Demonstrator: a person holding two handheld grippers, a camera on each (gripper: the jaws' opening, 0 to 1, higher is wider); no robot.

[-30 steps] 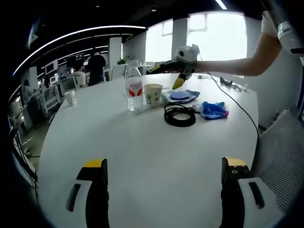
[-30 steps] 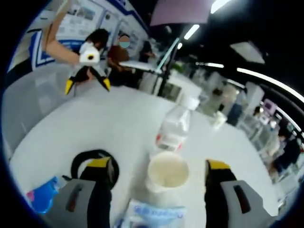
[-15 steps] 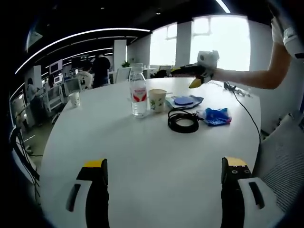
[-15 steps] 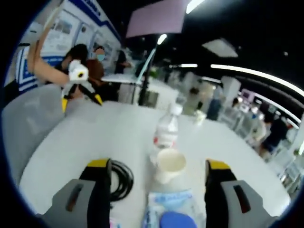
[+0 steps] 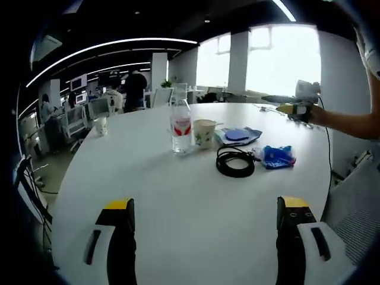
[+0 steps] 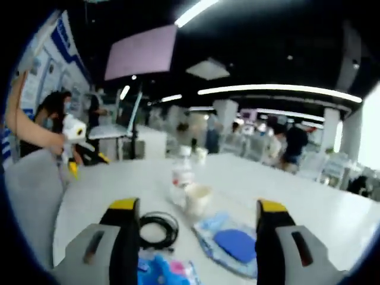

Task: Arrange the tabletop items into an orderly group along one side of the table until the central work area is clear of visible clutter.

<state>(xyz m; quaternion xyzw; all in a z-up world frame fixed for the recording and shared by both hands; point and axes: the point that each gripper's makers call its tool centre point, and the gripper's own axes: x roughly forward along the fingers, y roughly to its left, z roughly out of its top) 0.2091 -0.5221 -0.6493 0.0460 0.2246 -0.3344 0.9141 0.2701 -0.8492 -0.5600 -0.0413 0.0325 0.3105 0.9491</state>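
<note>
Items clustered on white round counter (image 5: 178,202); both hand-held grippers empty.
Left hand-held gripper (image 5: 205,237) and right hand-held gripper (image 6: 193,234) jaws wide apart, gripping nothing; clear plastic water bottle (image 5: 180,126), paper cup (image 5: 204,133), black coiled cable (image 5: 235,162), blue packets (image 5: 277,156) grouped mid-counter, seemingly awaiting relocation to one side.

In the left gripper view, the right gripper (image 5: 292,109) has drawn back from above the blue pouch (image 5: 237,135) and paper cup (image 5: 204,133) to the far table edge, well apart from them (its jaw gap is too small to judge here). In the right gripper view, the cup (image 6: 196,199) and water bottle (image 6: 180,180) have receded, and the coiled cable (image 6: 157,228) and blue pouch (image 6: 228,244) now lie just ahead of its wide-apart jaws. The items themselves have not shifted on the white table (image 5: 178,196).
</note>
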